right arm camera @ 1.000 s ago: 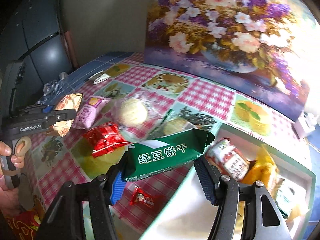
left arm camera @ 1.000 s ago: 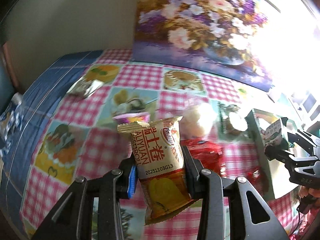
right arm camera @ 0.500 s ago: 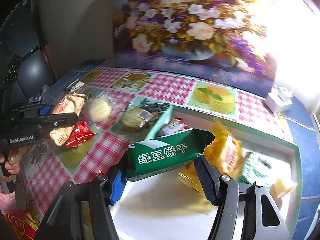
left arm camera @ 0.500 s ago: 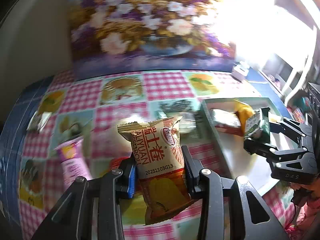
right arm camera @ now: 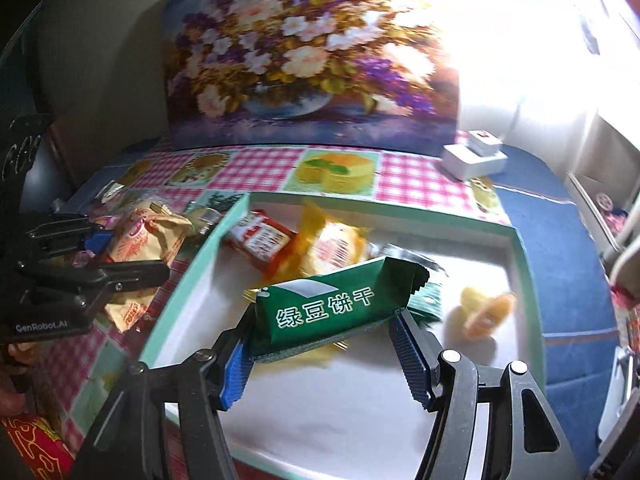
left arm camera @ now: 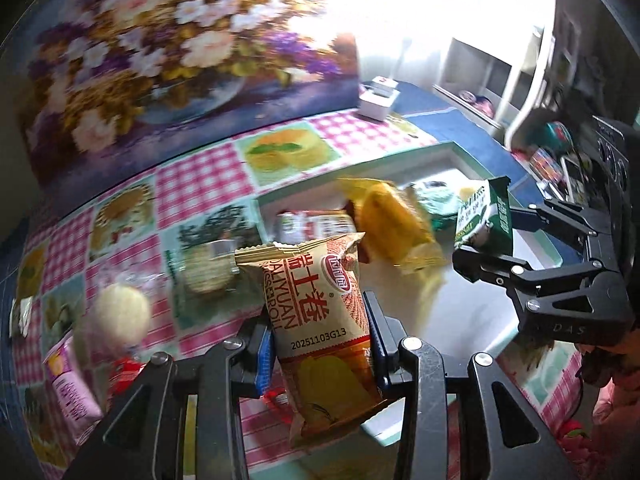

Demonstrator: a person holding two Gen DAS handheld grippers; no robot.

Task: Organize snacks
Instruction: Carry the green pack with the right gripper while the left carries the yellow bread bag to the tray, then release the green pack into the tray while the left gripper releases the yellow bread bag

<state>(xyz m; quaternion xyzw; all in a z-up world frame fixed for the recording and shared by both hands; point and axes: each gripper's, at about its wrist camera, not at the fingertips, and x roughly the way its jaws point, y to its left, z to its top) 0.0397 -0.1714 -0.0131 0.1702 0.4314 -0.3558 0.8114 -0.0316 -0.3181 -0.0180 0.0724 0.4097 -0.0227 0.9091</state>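
Both grippers have swung from the loose snacks on the checked tablecloth [right arm camera: 256,168] toward the mint-rimmed tray [right arm camera: 188,264], so I judge two drops to be near; the tray, white inside, already holds a red packet [right arm camera: 260,240], a yellow pack [right arm camera: 336,246] and smaller sweets; the right gripper [right arm camera: 324,344] now hangs over the tray floor, clamped on the ends of the green biscuit bar [right arm camera: 332,304], glossy with white characters; the left gripper [left arm camera: 320,344] has reached the tray's near edge, pinching the orange wafer-roll pouch [left arm camera: 316,312] upright, puffy and crimped on top; a pale round cake [left arm camera: 120,312] and a pink packet [left arm camera: 68,380] lie outside.
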